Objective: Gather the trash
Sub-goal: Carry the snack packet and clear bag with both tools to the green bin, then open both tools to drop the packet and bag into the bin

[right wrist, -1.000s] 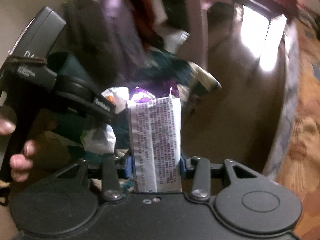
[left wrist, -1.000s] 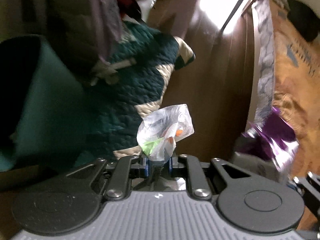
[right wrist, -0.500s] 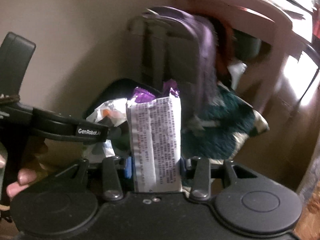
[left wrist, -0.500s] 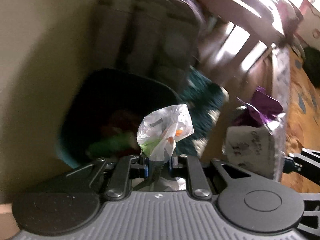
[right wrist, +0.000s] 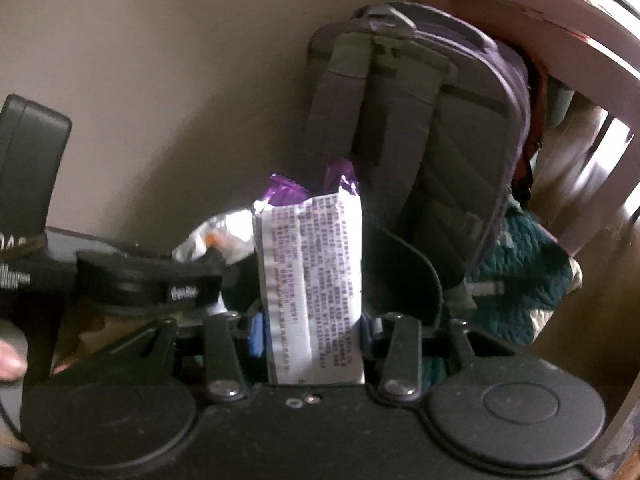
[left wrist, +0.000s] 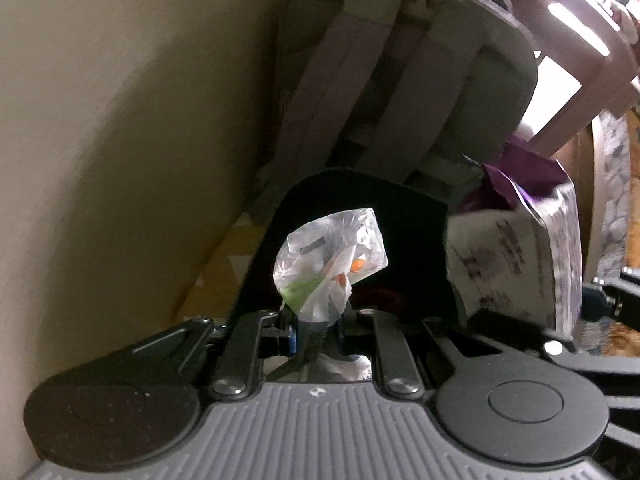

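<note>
Your left gripper [left wrist: 318,334]: jaws clamped on the neck of a crumpled clear plastic bag [left wrist: 330,258]. The bag stands up from the jaws, long axis roughly along the fingers, with green and orange scraps showing through it. What those scraps are cannot be made out. The bag's lower end is hidden between the fingers.

Your right gripper [right wrist: 312,336]: jaws pressed on the lower part of a white and purple wrapper [right wrist: 312,280]. The wrapper stands upright, long axis along the fingers, torn purple mouth pointing away from you. Its print is too blurred to read, and its bottom edge is cut off by the gripper body.

Bin [left wrist: 400,216]: dark, open mouth facing you, directly behind the plastic bag. Its inside is too dark to read beyond a faint reddish patch. In the right view its rim [right wrist: 412,268] sits just right of the wrapper, mostly covered.

Backpack [right wrist: 432,128]: grey with purple trim, straps facing you, standing behind the bin against the wall [right wrist: 180,80].

Quilt [right wrist: 524,280]: dark green, right of the backpack, partly hidden.

Both pieces of trash hang side by side at the bin's mouth.
</note>
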Motion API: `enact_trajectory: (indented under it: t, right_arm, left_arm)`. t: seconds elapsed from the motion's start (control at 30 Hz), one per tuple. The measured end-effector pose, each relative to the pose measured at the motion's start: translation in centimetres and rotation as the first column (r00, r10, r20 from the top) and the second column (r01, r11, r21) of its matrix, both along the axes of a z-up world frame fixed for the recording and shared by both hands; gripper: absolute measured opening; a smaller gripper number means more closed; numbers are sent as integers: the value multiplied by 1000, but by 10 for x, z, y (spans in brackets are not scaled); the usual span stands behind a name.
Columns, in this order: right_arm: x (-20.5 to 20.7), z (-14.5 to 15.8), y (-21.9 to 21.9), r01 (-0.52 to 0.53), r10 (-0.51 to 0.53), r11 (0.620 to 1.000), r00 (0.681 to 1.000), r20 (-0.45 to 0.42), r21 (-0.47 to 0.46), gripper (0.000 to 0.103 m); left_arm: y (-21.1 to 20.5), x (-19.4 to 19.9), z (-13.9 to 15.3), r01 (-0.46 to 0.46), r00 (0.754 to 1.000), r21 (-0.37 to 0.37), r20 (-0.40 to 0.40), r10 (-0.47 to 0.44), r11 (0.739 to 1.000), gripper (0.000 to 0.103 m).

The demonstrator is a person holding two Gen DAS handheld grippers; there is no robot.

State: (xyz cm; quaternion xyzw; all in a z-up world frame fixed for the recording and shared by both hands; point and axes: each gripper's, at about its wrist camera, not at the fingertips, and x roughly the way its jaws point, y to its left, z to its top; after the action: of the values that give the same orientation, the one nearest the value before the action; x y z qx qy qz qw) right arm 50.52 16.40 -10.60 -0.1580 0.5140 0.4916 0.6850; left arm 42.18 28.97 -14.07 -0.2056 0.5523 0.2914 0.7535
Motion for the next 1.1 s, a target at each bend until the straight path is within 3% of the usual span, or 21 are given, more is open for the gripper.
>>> enact_trajectory:
  t: [0.37, 0.5, 0.6, 0.67, 0.83, 0.87, 0.9, 0.97, 1.1]
  right_arm:
    - [0, -58, 36, -54, 60, 989, 997, 37, -139, 45]
    - [-3, -69, 34, -90, 112, 977, 988, 104, -191, 54]
    - [-4, -70, 31, -110, 133, 976, 984, 116, -189, 64]
    - [-5, -70, 30, -113, 137, 975, 984, 116, -191, 65]
    - [-5, -64, 26, -113, 135, 977, 984, 119, -180, 65]
    - [-7, -60, 24, -113, 134, 978, 984, 118, -175, 65]
    - [-9, -56, 22, -111, 132, 979, 984, 117, -172, 65]
    - [-10, -52, 17, -112, 130, 981, 985, 111, -158, 68]
    - [-11, -42, 3, -113, 125, 987, 987, 102, -117, 71]
  left_arm:
    - [18, 14, -56, 47, 997, -56, -62, -51, 997, 16]
    - [21, 25, -78, 38, 995, -71, -87, -44, 997, 16]
    - [26, 25, -86, 14, 997, -99, -77, -21, 995, 16]
    - [31, 24, -89, 0, 997, -120, -72, -8, 993, 17]
    - [31, 23, -90, -6, 998, -129, -65, -3, 992, 29]
    - [30, 21, -88, -3, 998, -129, -57, -4, 992, 37]
    - [30, 20, -87, -3, 999, -127, -51, -4, 992, 54]
    - [27, 16, -83, -1, 1000, -117, -20, -2, 993, 75]
    - [22, 8, -72, -5, 1000, -89, 7, 6, 996, 77]
